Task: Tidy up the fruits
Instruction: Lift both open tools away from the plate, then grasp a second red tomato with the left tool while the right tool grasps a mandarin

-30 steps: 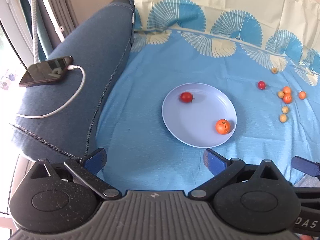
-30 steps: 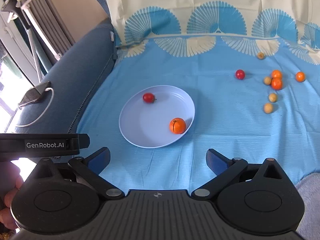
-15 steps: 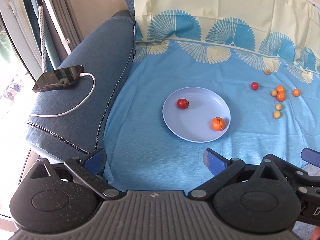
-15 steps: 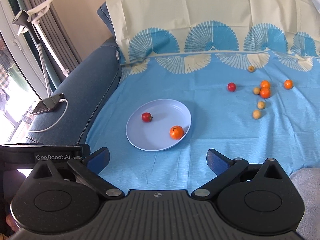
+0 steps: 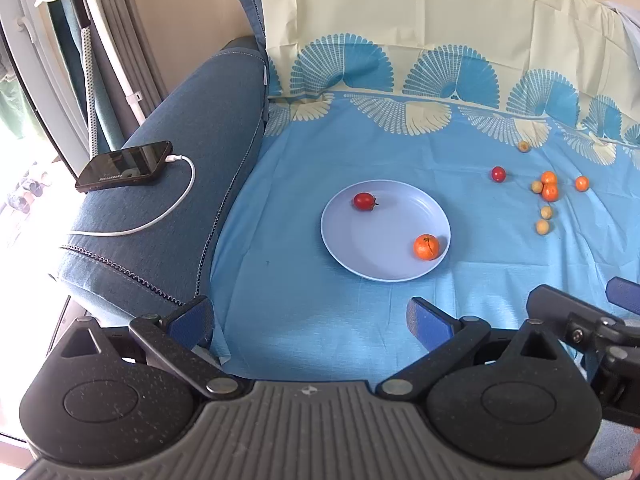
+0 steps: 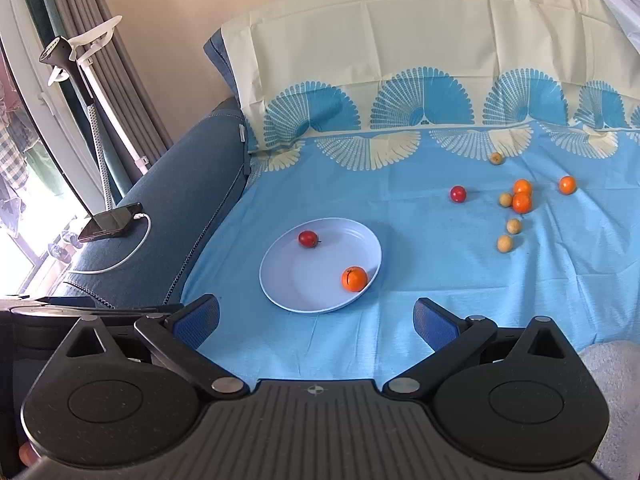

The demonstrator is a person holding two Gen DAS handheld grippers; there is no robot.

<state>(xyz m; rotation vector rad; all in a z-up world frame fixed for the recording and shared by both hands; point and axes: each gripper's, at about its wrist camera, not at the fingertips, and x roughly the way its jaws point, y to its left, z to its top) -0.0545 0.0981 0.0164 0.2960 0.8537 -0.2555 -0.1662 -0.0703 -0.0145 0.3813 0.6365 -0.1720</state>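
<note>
A pale blue plate lies on the blue cloth and holds a red tomato and an orange. Right of it lie a loose red tomato, three small oranges and several small yellow fruits. My left gripper is open and empty, held back from the plate. My right gripper is open and empty, also near the cloth's front edge.
A blue sofa arm on the left carries a black phone with a white charging cable. A cream cloth covers the sofa back. A white stand and curtains are at far left.
Both grippers have pulled back and up from the plate, so plate and fruits look smaller and farther. Nothing on the cloth has moved.
</note>
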